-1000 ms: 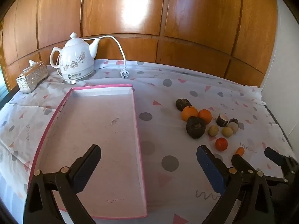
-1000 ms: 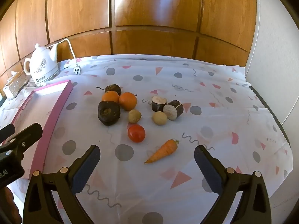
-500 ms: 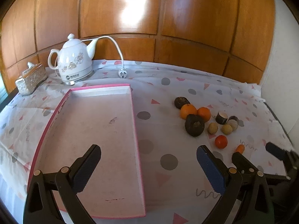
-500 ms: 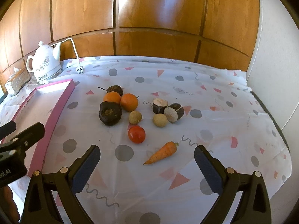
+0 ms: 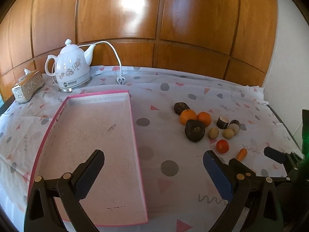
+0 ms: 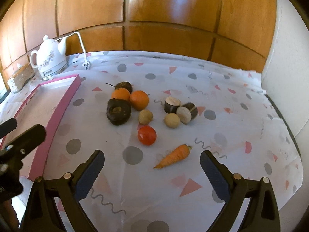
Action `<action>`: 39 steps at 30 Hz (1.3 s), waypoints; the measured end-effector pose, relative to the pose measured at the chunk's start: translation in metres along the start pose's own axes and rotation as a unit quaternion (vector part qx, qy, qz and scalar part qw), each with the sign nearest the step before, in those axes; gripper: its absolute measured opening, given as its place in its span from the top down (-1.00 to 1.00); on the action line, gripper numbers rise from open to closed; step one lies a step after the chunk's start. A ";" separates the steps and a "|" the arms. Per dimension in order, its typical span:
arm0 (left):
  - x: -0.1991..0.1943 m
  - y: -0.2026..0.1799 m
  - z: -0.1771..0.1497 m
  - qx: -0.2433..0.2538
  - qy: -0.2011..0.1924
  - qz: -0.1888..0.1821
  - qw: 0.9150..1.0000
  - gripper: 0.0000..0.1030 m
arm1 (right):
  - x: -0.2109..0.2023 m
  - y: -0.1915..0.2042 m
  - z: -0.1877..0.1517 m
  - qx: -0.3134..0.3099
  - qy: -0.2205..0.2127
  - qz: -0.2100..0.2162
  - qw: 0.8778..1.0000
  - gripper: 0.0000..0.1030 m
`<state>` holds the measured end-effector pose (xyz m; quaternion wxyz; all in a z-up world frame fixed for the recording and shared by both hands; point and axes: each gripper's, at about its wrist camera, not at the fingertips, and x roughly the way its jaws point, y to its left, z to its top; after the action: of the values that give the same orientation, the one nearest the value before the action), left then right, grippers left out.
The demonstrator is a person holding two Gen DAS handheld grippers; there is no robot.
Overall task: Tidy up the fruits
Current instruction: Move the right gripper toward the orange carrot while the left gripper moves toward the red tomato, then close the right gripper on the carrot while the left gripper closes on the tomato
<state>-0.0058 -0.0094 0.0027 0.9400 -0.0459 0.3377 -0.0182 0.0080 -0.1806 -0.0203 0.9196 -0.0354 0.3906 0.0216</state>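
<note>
Pink tray [image 5: 133, 127] lies on the tabletop [image 6: 241, 135] w/ nothing in it, only a few marks on its floor. Fruits sit in a cluster right of the tray, well apart from it: two oranges [image 6: 139, 100], two dark fruits [image 6: 118, 111], two small tan balls [image 6: 145, 117], two cut dark pieces [image 6: 172, 104], a tomato [image 6: 147, 135]. Carrot [image 6: 173, 156] is nearest the right tool [image 6: 152, 163], whose jaws are spread wide, holding nothing. Left tool [image 5: 153, 163] hovers over the tray's near right edge, also spread, nothing held. Kettle [image 5: 72, 69] stands behind the tray.
</note>
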 end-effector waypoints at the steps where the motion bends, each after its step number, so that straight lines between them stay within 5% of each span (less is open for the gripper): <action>1: 0.000 -0.001 0.000 0.000 0.001 -0.001 1.000 -0.99 | 0.000 -0.003 -0.001 0.004 0.001 -0.001 1.000 -0.96; 7: 0.004 -0.003 0.000 -0.001 0.006 -0.013 1.000 -0.99 | 0.000 -0.022 -0.010 0.026 0.019 0.012 0.999 -0.78; 14: 0.009 -0.010 -0.001 0.007 0.016 -0.024 1.000 -0.99 | 0.005 -0.036 -0.025 0.030 0.040 0.016 0.999 -0.31; 26: 0.038 -0.041 0.019 0.011 0.058 -0.057 0.997 -0.99 | 0.007 -0.057 -0.010 0.053 0.024 -0.006 0.998 -0.21; 32: 0.055 -0.077 0.018 0.054 0.083 -0.046 0.994 -0.99 | 0.011 -0.077 -0.011 0.077 0.032 0.009 0.996 -0.14; 39: 0.066 -0.071 0.007 0.056 0.104 -0.035 0.992 -0.99 | 0.029 -0.088 -0.016 0.101 0.052 0.053 0.992 -0.06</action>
<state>0.0489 -0.0837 -0.0270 0.8996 -0.0022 0.4302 -0.0745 0.0226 -0.2694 -0.0484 0.8947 0.0768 0.4391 0.0287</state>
